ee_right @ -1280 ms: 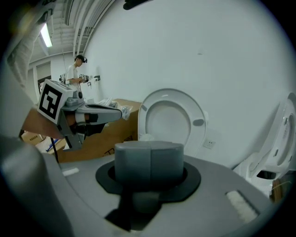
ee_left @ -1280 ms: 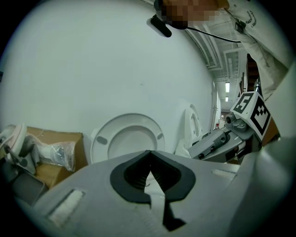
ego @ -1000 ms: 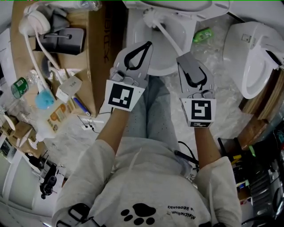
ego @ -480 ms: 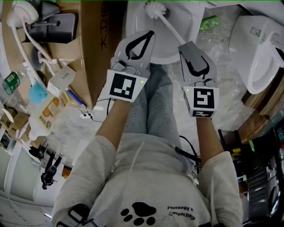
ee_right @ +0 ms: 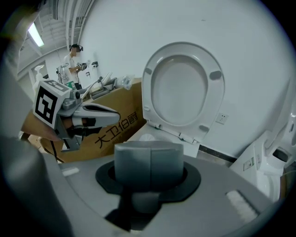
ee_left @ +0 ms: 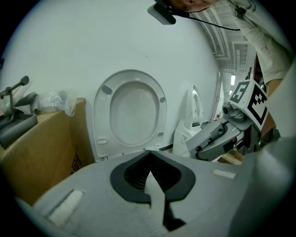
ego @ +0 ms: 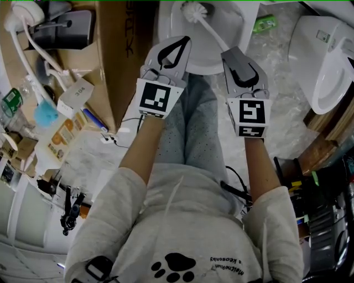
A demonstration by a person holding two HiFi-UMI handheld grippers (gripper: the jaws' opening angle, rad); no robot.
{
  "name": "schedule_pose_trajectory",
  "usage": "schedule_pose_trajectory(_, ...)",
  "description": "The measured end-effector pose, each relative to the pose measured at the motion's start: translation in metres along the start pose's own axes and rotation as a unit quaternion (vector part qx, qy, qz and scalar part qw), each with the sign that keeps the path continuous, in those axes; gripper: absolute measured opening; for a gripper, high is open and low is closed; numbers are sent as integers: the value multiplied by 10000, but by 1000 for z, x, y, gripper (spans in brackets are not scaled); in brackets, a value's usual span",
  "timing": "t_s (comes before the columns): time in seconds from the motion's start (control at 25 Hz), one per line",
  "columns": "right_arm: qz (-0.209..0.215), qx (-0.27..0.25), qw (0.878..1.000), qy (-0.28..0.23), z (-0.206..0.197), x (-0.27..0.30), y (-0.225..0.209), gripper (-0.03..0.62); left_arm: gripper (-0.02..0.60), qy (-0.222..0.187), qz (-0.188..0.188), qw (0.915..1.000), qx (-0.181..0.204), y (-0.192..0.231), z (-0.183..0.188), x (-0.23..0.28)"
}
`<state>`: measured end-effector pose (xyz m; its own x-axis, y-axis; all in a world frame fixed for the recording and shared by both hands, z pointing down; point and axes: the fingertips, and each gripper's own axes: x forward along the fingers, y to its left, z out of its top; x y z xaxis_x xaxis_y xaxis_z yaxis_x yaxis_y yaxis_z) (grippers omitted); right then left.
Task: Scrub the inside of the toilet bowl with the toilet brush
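The white toilet bowl (ego: 221,27) is at the top middle of the head view. The white toilet brush (ego: 194,10) has its bristle head inside the bowl at the far left. Its thin handle slants down to my right gripper (ego: 228,53), which is shut on the handle's end at the bowl's near rim. My left gripper (ego: 185,41) hovers beside it over the near rim, shut with nothing in it. In the gripper views the raised seat (ee_left: 134,115) (ee_right: 185,85) stands against the wall beyond my left gripper (ee_left: 150,155) and my right gripper (ee_right: 149,159).
A brown cardboard box (ego: 119,55) stands close on the bowl's left, with bottles and tools scattered beyond it. A second white toilet (ego: 326,61) sits at the right, on crinkled plastic sheeting (ego: 276,83). A green object (ego: 265,23) lies beside the bowl. The person's legs are below the grippers.
Both grippers have edged forward towards the bowl. The brush head has slid towards the far side of the bowl. Both grips look the same.
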<state>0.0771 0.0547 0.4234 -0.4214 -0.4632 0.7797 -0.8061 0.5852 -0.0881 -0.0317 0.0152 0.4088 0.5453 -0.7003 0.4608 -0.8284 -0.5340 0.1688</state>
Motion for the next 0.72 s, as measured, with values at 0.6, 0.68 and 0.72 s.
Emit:
schedule_pose_trajectory(0.6,171,52,9962,850,-62,25,12,150,-3,543,-79,9985,16,8,-49,2)
schedule_pose_trajectory(0.68,186,29,9957,906,-67,26,14,150,-3,618,-102,9980,-20,8,-56,2)
schedule_pose_trajectory(0.72,192,21,9955,924,-68,27,15,150,-3,653,-117,9978,-35,7,-59,3)
